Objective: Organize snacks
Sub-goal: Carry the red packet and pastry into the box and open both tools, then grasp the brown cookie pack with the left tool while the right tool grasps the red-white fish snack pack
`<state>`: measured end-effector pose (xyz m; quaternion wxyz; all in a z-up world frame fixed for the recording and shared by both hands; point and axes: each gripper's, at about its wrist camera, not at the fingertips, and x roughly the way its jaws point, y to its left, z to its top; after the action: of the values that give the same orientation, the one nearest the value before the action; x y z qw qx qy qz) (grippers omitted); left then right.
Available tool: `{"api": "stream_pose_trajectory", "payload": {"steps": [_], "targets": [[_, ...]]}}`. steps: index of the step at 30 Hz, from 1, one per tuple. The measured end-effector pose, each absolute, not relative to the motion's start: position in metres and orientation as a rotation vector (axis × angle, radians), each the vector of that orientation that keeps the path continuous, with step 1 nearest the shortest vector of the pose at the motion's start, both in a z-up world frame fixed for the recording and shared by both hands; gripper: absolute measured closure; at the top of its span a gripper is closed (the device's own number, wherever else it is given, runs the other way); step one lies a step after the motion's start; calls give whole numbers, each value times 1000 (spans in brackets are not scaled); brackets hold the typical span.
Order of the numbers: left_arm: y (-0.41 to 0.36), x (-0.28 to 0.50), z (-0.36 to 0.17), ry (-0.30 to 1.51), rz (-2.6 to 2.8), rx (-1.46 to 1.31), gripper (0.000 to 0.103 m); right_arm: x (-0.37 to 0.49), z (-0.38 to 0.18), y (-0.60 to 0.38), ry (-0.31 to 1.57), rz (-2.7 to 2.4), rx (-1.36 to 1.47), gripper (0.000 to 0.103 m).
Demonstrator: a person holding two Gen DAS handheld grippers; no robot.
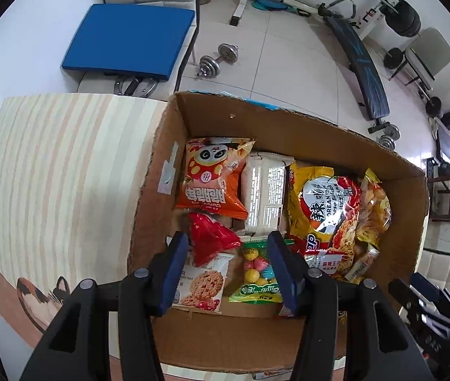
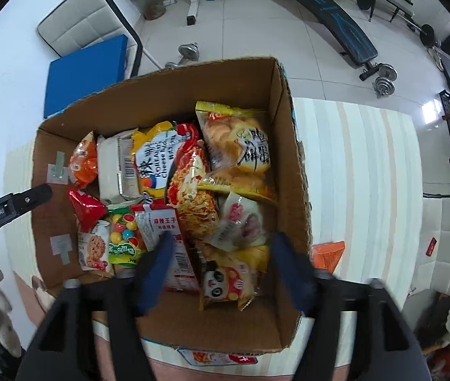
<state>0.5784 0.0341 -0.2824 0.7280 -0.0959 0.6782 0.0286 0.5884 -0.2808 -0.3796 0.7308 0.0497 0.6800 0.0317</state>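
Tongs [image 1: 228, 273] agape, cardboard box [image 1: 288, 123] crammed colourful

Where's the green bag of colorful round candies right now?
The green candy bag lies near the cardboard box's front wall, between the oat cookie pack and the red spicy strip pack.

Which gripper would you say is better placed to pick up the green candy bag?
Left, probably: the left gripper hangs open right over the candy bag, while the right gripper sits above other packets.
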Motion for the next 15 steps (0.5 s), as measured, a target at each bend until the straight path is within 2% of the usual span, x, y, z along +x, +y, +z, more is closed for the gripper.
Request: {"api": "stream_pose_trajectory", "payload": {"steps": [2, 4, 8, 11, 15], "targets": [[36, 573, -277, 1485, 51, -238, 51, 584, -372, -279, 1477, 88, 101, 21], [38, 565, -268, 1463, 37, -254, 51, 576, -365, -276, 1461, 108, 94, 16], [46, 526, -241, 1376, 35, -245, 51, 539, -343, -273, 1401, 173, 143, 15], [69, 476, -228, 1297, 115, -258, 44, 498, -336, -271, 1358, 208, 191, 15], [122, 412, -248, 1267, 254, -405, 41, 448, -355, -267, 1359, 215, 263, 15]]}}
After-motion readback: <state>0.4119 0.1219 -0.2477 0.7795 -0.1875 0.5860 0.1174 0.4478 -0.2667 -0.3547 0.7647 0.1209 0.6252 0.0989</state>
